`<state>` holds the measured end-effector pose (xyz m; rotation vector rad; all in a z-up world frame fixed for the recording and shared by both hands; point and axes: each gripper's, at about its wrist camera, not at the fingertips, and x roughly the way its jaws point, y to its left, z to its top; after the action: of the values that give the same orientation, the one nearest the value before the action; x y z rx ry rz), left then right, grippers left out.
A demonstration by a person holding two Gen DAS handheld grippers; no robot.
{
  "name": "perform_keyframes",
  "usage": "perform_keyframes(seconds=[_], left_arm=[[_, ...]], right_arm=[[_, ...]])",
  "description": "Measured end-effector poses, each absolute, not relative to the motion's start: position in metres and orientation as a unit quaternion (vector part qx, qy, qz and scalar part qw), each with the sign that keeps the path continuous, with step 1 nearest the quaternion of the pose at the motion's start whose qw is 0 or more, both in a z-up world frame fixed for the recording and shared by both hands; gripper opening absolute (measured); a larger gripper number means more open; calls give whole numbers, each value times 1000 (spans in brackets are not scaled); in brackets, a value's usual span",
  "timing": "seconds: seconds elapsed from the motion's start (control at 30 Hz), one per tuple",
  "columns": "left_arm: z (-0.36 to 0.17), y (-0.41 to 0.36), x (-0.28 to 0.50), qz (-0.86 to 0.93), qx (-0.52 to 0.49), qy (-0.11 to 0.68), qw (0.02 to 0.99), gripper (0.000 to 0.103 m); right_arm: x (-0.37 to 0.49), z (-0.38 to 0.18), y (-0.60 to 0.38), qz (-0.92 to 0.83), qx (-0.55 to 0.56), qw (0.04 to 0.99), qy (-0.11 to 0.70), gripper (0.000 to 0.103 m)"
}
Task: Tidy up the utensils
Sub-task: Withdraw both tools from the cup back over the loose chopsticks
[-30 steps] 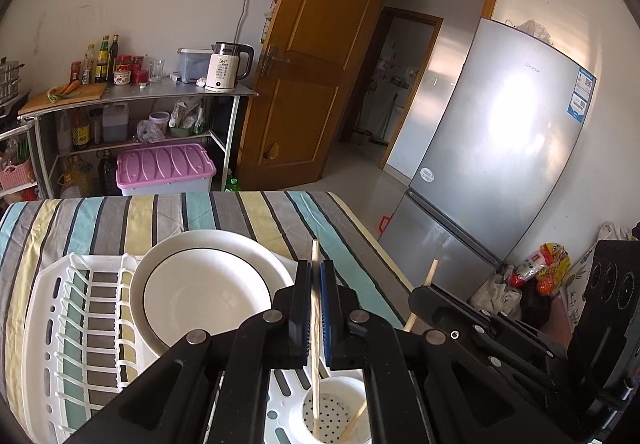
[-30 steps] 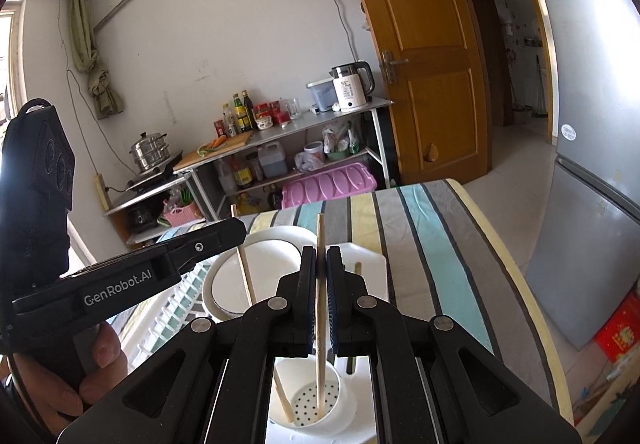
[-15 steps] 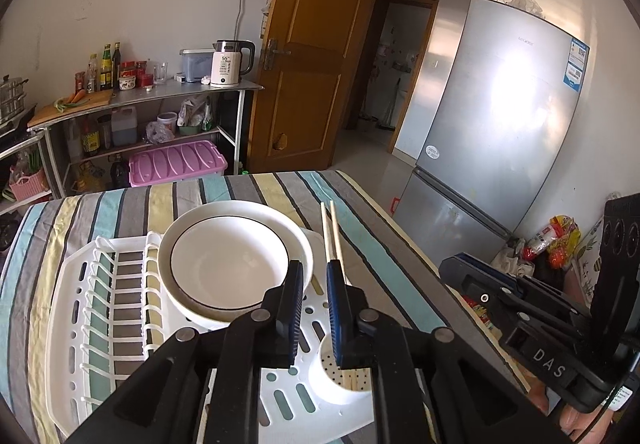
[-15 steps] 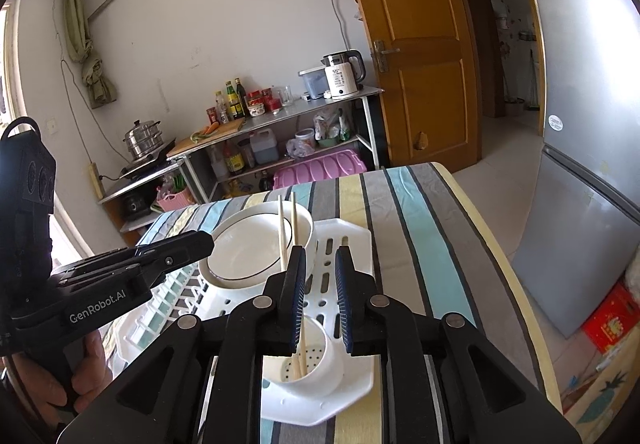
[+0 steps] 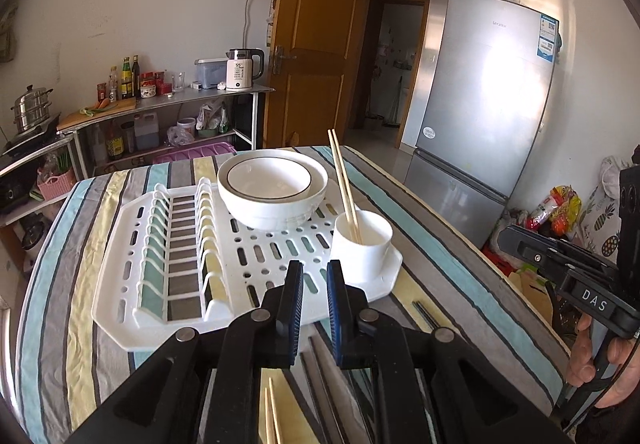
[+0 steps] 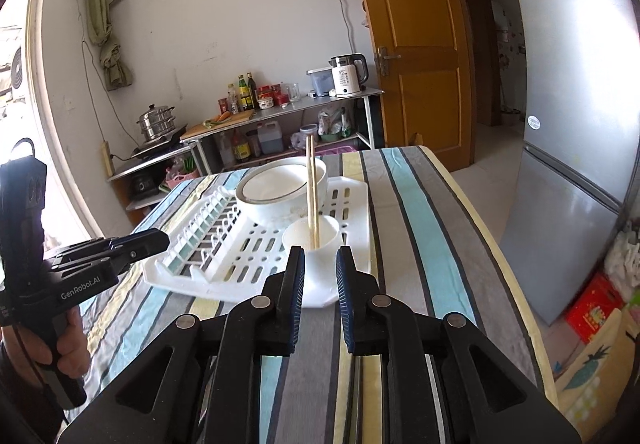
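Two wooden chopsticks (image 5: 344, 183) stand tilted in a white utensil cup (image 5: 362, 246) at the right front corner of a white dish rack (image 5: 256, 256). They also show in the right wrist view (image 6: 311, 191) in the cup (image 6: 312, 244). My left gripper (image 5: 314, 284) is open and empty, in front of the rack. My right gripper (image 6: 320, 272) is open and empty, just short of the cup. More chopsticks (image 5: 272, 420) lie on the tablecloth under my left gripper, with dark ones (image 5: 426, 314) to the right.
White stacked bowls (image 5: 274, 189) sit at the back of the rack. The striped table (image 6: 420, 228) ends at the right beside a silver fridge (image 6: 580, 123). A kitchen shelf (image 5: 160, 103) with bottles and a kettle stands behind.
Both grippers were shut on a chopstick over the cup, then opened and let them drop in. Both have pulled back and away from the rack since.
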<state>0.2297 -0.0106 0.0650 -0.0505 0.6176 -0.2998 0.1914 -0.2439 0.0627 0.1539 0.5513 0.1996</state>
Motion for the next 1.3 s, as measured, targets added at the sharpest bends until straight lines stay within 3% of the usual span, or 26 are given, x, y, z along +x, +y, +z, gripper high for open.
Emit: perform_keyframes(seconds=[0.5,1.3], left_arm=[[18,7,137,-166,-17,339,926,11],[-39,1,196,-138,-22,442,886,15]], right_arm=[[127,15,-240,115,71,940,314,17],[154,-17,-248,114,65,927,351,17]])
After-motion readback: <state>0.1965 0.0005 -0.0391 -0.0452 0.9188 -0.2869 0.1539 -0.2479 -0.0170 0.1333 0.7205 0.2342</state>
